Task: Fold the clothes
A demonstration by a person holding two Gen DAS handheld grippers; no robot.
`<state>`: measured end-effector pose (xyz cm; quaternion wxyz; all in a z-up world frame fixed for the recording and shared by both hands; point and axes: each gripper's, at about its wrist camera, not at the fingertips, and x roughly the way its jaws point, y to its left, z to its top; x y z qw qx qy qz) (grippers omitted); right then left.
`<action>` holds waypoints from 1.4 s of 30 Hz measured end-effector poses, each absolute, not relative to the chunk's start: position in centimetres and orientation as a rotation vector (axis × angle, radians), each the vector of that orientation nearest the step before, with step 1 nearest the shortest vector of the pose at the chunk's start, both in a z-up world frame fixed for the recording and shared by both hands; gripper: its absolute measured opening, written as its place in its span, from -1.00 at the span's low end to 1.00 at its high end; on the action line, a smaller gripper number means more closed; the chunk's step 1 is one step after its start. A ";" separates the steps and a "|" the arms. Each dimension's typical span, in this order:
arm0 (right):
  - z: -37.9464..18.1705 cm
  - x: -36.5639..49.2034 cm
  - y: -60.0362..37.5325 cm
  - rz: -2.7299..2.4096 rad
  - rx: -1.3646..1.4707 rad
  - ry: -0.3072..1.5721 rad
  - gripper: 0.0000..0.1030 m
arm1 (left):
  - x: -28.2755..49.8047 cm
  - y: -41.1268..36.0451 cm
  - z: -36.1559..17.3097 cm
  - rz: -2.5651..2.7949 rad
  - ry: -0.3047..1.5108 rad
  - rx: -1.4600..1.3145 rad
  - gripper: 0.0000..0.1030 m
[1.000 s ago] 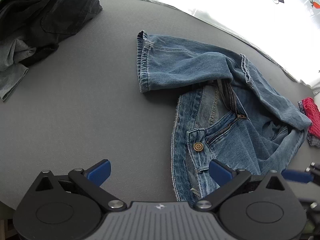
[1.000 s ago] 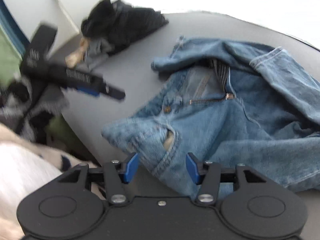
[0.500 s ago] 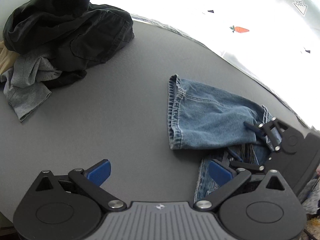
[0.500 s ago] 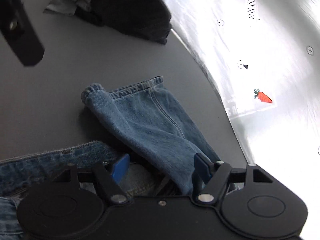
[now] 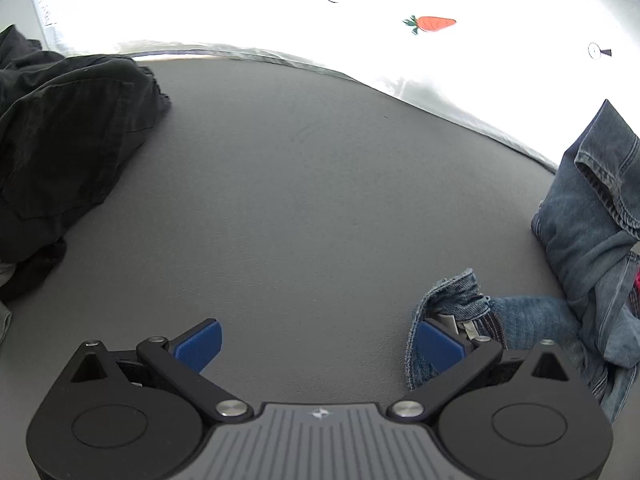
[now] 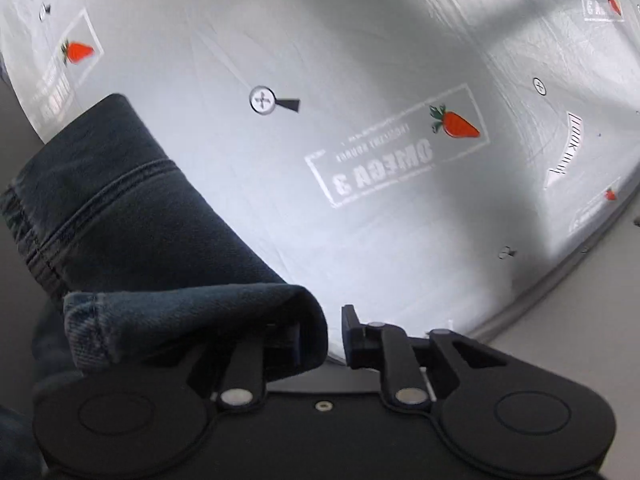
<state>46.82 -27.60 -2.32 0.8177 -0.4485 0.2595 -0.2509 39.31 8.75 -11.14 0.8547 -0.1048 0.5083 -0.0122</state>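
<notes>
The blue jeans (image 5: 520, 320) lie bunched on the grey table (image 5: 300, 200) at the right of the left wrist view. One leg (image 5: 592, 208) is raised off the table at the right edge. My left gripper (image 5: 318, 344) is open wide just above the table, and its right pad (image 5: 438, 346) touches the frayed waistband edge. In the right wrist view my right gripper (image 6: 320, 340) points upward, shut on a fold of the jeans leg (image 6: 132, 232). The denim drapes over and hides its left finger.
A pile of black and grey clothes (image 5: 60, 140) lies on the table's left side. A white sheet with carrot prints (image 6: 400, 140) hangs behind the table's far edge (image 5: 440, 100). A bit of red cloth (image 5: 634, 280) shows behind the jeans.
My right gripper narrowed onto the jeans leg and lifted it, tilting up toward the white sheet. The jeans have slid to the right edge of the left wrist view, whose gripper stays open.
</notes>
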 end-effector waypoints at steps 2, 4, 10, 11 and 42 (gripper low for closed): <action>-3.2 45.0 -28.2 -0.534 -0.951 0.574 -0.16 | 39.5 8.0 -11.5 -0.044 1.085 -0.221 0.99; -3.2 42.8 -27.4 -0.448 -0.795 0.616 0.06 | 39.4 7.6 -11.8 -0.053 1.096 -0.223 0.99; -8.7 39.6 -18.0 0.128 -0.360 0.797 0.22 | 38.0 8.5 -11.7 0.002 1.102 -0.221 0.99; -9.7 39.3 -15.7 0.217 -0.369 0.812 0.22 | 37.6 8.8 -11.5 0.016 1.097 -0.228 0.99; 2.1 52.5 8.5 0.387 -0.525 0.416 -0.26 | 31.5 23.6 -10.5 0.308 0.928 -0.410 0.99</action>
